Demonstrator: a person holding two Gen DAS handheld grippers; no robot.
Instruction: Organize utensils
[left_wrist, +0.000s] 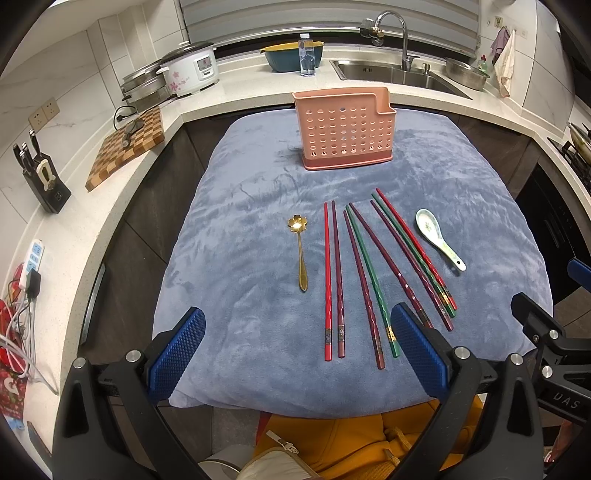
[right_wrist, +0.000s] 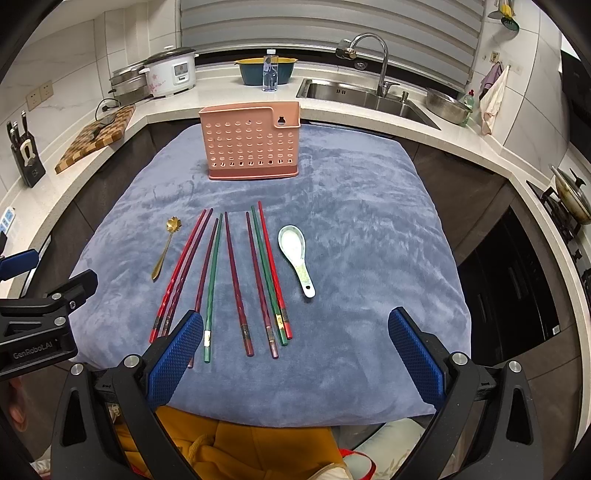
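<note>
A pink perforated utensil holder (left_wrist: 345, 129) (right_wrist: 251, 140) stands upright at the far end of a blue-grey cloth (left_wrist: 240, 221) (right_wrist: 369, 221). Several red, purple and green chopsticks (left_wrist: 364, 273) (right_wrist: 236, 280) lie side by side on the cloth. A gold flower spoon (left_wrist: 300, 251) (right_wrist: 166, 245) lies to their left. A white ceramic spoon (left_wrist: 437, 236) (right_wrist: 295, 254) lies to their right. My left gripper (left_wrist: 297, 350) is open and empty above the cloth's near edge. My right gripper (right_wrist: 295, 354) is open and empty, to the right of the left one.
A white counter wraps around the cloth. On it are a checkered cutting board (left_wrist: 127, 147), a knife block (left_wrist: 40, 177), a rice cooker (left_wrist: 190, 68), a water bottle (left_wrist: 306, 55), a blue basin (left_wrist: 288, 55) and a sink (left_wrist: 391, 72). A stove with a pan (right_wrist: 570, 195) is at the right.
</note>
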